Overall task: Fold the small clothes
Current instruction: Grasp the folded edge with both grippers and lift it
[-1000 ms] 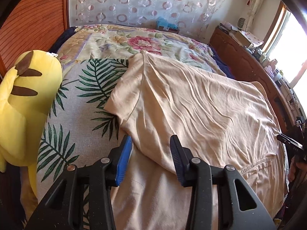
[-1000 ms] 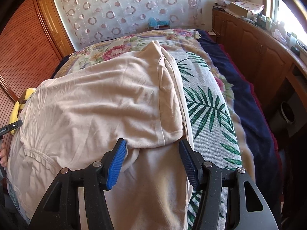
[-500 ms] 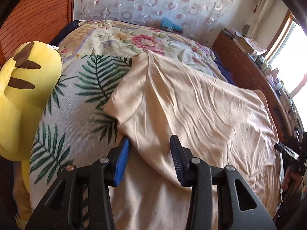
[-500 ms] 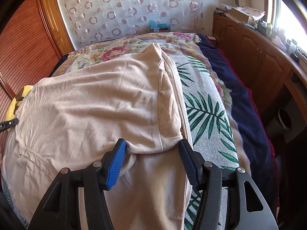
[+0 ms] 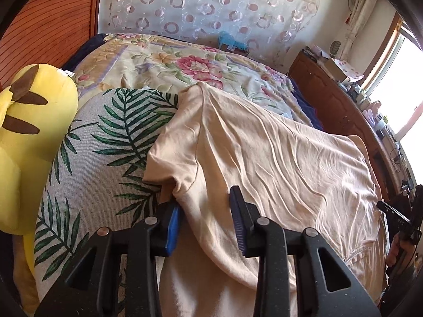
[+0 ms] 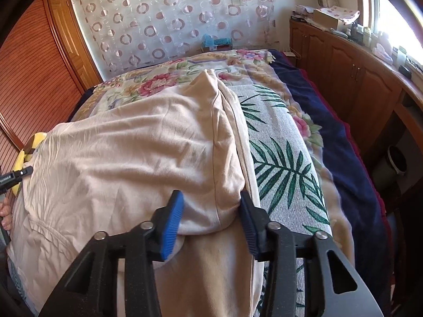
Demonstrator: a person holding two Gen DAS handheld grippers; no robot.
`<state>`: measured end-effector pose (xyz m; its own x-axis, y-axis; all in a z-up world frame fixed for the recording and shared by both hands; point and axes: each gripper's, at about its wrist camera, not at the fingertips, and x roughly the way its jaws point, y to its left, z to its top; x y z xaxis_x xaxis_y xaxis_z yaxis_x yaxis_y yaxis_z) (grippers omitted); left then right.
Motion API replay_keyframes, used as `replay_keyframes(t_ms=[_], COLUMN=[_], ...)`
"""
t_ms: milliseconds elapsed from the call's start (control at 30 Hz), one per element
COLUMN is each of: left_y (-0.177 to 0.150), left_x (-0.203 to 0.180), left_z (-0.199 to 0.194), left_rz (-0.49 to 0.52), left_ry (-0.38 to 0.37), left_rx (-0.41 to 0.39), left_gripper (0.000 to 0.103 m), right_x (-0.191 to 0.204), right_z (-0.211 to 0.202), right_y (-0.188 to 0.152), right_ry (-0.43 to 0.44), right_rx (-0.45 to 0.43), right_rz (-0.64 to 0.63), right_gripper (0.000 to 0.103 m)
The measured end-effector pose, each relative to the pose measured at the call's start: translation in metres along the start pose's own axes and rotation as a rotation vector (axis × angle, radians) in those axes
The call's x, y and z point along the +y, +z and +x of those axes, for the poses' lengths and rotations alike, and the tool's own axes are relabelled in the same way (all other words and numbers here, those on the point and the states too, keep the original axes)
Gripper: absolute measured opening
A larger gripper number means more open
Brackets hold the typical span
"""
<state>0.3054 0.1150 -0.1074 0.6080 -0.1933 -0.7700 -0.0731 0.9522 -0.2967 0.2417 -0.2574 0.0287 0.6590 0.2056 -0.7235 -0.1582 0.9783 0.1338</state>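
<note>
Basically mid-fold: left tool and right tool, both half-open, straddle the shirt fold unclamped, next smoothing toward 12 o'clock.

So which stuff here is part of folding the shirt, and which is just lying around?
In the job:
- beige shirt
- left hand-held gripper, open around a shirt edge
- right hand-held gripper, open around a fold

Lying about:
- yellow plush
- leaf-print cover
- floral quilt
- teal item by the curtain
</note>
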Motion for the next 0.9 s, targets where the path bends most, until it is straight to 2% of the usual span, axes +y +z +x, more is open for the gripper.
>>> replay_keyframes(t_ms=[100,167,233,300,400,533,900], left_y=[0.0,0.0,0.001,0.002,0.003,0.003,0.011], left_x=[0.0,0.0,-0.002,-0.002,0.0,-0.004,-0.021], left_z=[0.0,0.0,0.0,0.0,0.0,-0.008,-0.066], left_rz=[-0.002,0.001,0.008,0.009,-0.005,0.011,0.039], left_ry=[-0.002,0.001,0.013,0.037,0.016,0.027,-0.034], left_rx=[-0.001,-0.003,-0.006,-0.008,-0.009,-0.045,-0.187], left_gripper=[0.036,0.036,0.03,0.02,0.007,0.004,0.004], right_x=[0.003,0.006,0.008,0.01,0.014,0.018,0.024], right_z=[0.002,0.002,0.002,-0.001,-0.008,-0.016,-0.048], right_y=[-0.001,-0.003,-0.004,-0.004,-0.005,-0.005,-0.006], right_ry=[0.007,0.008,-0.001,-0.002,0.019,0.044,0.05], right_rx=[0.0,-0.003,-0.007,-0.022,-0.05,-0.089,-0.219], right_rz=[-0.001,-0.013,-0.024,-0.039,-0.055,-0.045,-0.048], right_gripper=[0.032,0.02,0.009,0.007,0.006,0.006,0.005])
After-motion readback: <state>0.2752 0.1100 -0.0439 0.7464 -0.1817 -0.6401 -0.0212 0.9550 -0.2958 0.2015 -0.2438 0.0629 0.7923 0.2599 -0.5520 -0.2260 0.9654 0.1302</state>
